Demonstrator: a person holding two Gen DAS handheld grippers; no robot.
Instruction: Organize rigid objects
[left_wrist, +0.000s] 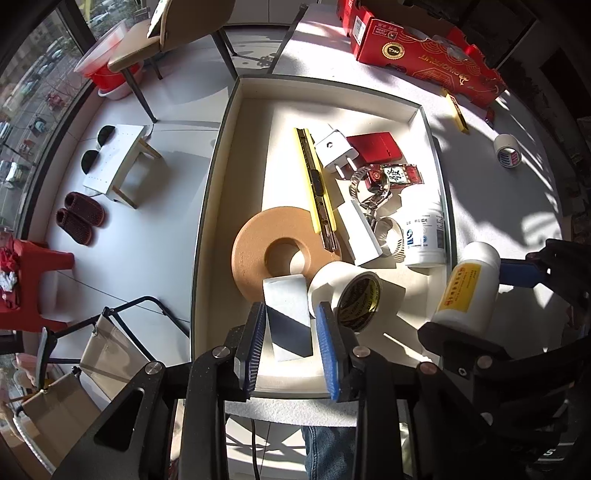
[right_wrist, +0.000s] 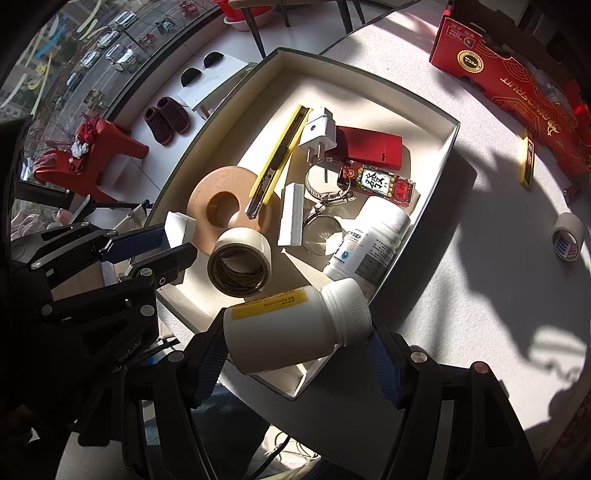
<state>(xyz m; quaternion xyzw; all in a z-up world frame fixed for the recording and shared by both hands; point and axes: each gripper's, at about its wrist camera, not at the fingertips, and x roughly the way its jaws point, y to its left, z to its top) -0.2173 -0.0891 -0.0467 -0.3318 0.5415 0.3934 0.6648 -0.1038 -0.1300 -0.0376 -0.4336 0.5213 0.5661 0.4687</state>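
Inside the white tray (left_wrist: 236, 122), a tan ring (left_wrist: 258, 243) lies left of a yellow utility knife (left_wrist: 314, 184). Right of the knife sit a white plug (left_wrist: 334, 147), a red case (left_wrist: 373, 147) and a white blue-printed bottle (left_wrist: 424, 232). Nearer, a white yellow-labelled bottle (right_wrist: 295, 328).

Black matte linkage frames, silver round screws, ribbed blue pads inside jaws; blue jeans below.
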